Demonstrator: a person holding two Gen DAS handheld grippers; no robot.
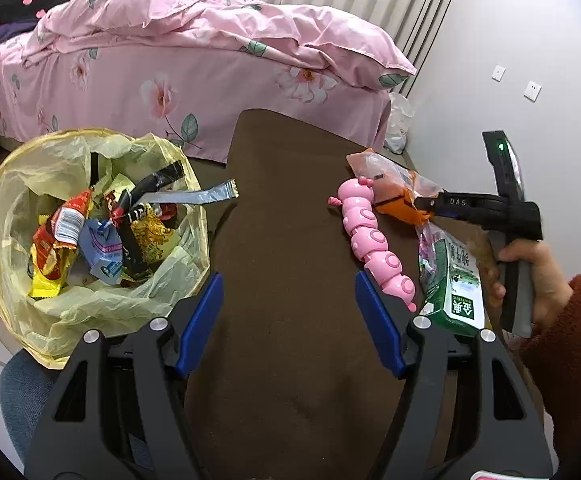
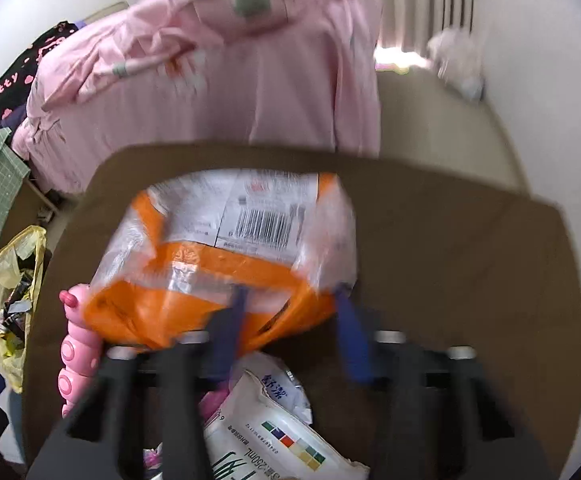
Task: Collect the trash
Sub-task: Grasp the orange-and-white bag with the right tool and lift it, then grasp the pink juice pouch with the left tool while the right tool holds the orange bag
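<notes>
Both tongs hang over the brown cloth-covered table (image 1: pixel 290 240). Left gripper (image 1: pixel 288 312) stands open and empty, its blue pads apart over bare cloth, just right of the yellow plastic-lined trash bin (image 1: pixel 22 208) already holding crumpled wrappers. Right gripper (image 2: pixel 290 300) reaches the near edge of the orange-and-clear plastic snack bag (image 2: pixel 226 248) at the table's right side; blur hides whether the pads press it, so its grip cannot be told. A pink segmented caterpillar toy (image 1: pixel 374 244) lies just left of that bag, with a green-and-white drink carton (image 1: pixel 456 288) nearer. Judging by this, the step is picking up the bag; next it needs a firm pinch, then a carry left to the bin.
</notes>
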